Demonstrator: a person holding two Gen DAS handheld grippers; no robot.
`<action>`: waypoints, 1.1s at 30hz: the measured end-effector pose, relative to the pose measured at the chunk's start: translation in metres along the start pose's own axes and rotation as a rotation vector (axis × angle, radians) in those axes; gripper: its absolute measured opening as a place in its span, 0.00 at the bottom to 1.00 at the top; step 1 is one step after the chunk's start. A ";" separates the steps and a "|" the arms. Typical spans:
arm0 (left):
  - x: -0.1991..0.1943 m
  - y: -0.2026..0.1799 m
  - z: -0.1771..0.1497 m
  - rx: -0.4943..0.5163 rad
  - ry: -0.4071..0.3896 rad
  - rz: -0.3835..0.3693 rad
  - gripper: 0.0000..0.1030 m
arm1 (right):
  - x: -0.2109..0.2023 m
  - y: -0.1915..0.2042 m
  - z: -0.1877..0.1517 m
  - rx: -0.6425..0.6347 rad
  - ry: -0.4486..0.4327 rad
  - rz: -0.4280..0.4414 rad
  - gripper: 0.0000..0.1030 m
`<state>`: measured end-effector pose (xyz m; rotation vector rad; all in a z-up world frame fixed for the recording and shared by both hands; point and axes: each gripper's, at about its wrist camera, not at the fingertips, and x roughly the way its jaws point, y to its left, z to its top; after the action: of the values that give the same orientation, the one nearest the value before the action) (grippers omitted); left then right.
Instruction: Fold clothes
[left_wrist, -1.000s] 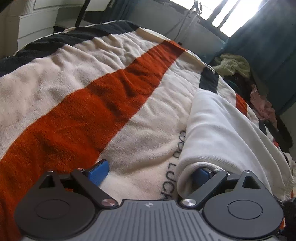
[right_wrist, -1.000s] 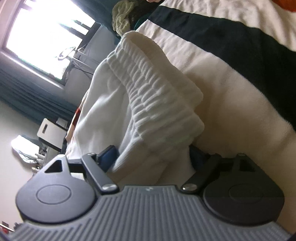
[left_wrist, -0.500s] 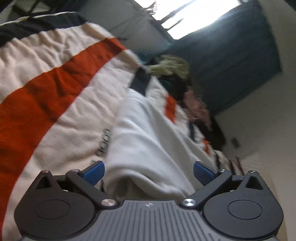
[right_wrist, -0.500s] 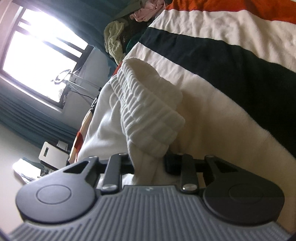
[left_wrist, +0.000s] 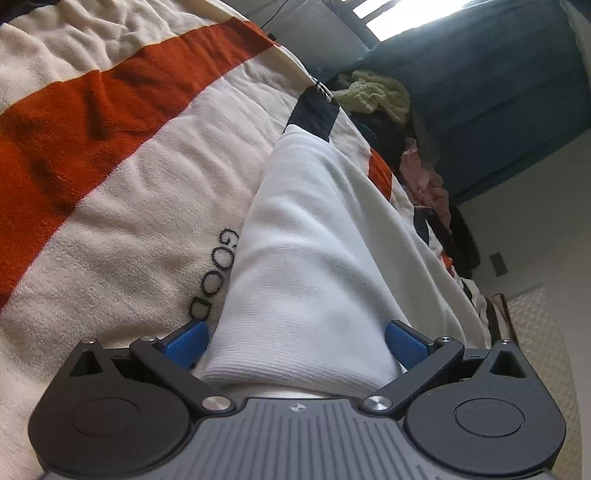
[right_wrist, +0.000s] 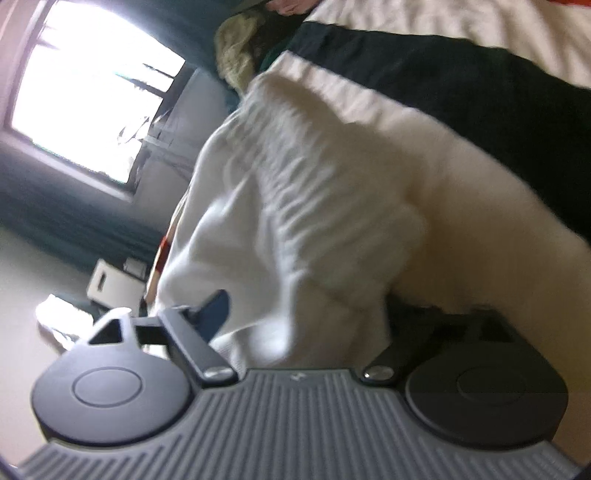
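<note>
Left wrist: striped blanket (left_wrist: 110, 155), teal curtains (left_wrist: 498, 92).

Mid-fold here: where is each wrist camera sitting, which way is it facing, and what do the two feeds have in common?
Left wrist: on the left tool, low over the striped blanket, facing along the white garment toward the curtained window; blue fingers spread either side of the cloth.
Right wrist: on the right tool, rolled sideways, blurred, facing the garment's ribbed band and window; open.
Shared: white garment, blanket, yellow-green clothes pile.
</note>
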<state>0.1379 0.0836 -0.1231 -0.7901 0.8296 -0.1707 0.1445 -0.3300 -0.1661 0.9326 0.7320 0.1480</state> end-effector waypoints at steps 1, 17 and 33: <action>0.002 0.000 0.000 0.002 0.005 -0.002 1.00 | -0.002 0.003 -0.001 -0.010 -0.008 -0.002 0.87; -0.009 0.005 -0.004 -0.005 -0.048 -0.051 0.68 | -0.034 0.041 -0.014 -0.151 -0.126 -0.021 0.26; -0.027 -0.096 0.034 0.019 -0.160 -0.283 0.38 | -0.087 0.084 0.053 -0.219 -0.340 0.205 0.25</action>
<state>0.1589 0.0463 -0.0263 -0.8900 0.5618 -0.3615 0.1281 -0.3513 -0.0370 0.7953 0.2978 0.2380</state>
